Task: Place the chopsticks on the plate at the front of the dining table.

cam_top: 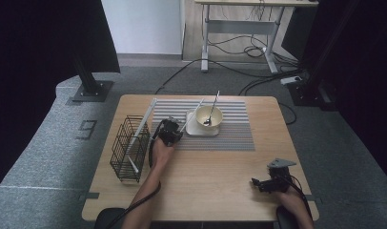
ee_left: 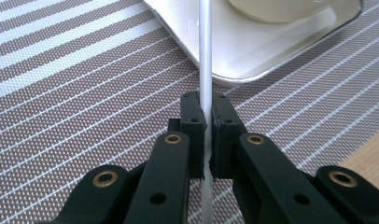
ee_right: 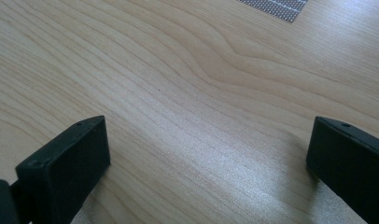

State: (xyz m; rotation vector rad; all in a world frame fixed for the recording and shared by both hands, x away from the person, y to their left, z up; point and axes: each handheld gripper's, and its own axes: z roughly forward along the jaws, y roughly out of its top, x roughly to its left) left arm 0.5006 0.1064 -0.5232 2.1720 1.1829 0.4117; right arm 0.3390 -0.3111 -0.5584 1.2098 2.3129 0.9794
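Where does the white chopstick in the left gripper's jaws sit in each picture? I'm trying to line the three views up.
High view: the white chopstick slants from the left gripper up over the square plate.
Left gripper view: it runs straight up the middle, pinched between the jaws.
Right gripper view: bare table between open jaws.
Shared landmark: the striped placemat.

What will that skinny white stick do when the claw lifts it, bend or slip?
The white stick looks straight and thin, so it is probably stiff and light. Its surface looks smooth and shiny, so it might slide. The left claw pinches it near one end, so the long free part reaching over the tray could swing or tilt.
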